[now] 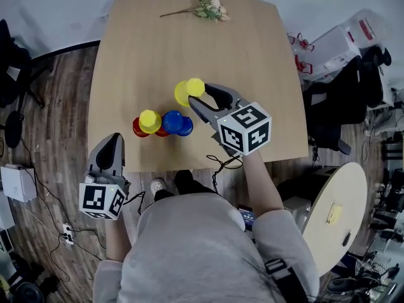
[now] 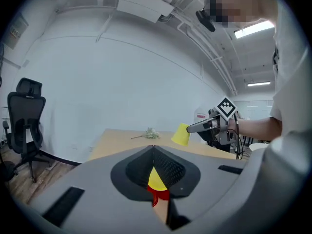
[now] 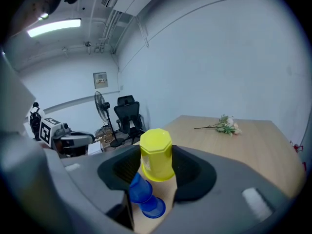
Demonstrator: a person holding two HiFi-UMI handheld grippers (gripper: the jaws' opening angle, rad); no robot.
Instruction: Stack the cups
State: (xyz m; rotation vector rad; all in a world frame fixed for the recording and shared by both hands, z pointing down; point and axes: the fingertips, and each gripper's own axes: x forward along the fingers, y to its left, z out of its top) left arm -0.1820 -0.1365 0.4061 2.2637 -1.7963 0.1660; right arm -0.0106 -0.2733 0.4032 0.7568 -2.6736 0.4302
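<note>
My right gripper (image 1: 200, 97) is shut on a yellow cup (image 1: 188, 91) and holds it upside down above the wooden table (image 1: 252, 55). In the right gripper view this yellow cup (image 3: 156, 154) sits between the jaws, with blue cups (image 3: 143, 196) on the table below it. In front of it stand another yellow cup (image 1: 149, 120) set on a red cup (image 1: 138, 130), and blue cups (image 1: 177, 123). My left gripper (image 1: 111, 149) is shut and empty, off the table's near edge. Past its closed tips I see the yellow-on-red cups (image 2: 156, 180).
A sprig of flowers (image 1: 209, 6) lies at the table's far edge. A round side table (image 1: 341, 213) and bags (image 1: 341, 43) stand to the right. An office chair (image 2: 27, 126) stands on the wooden floor to the left.
</note>
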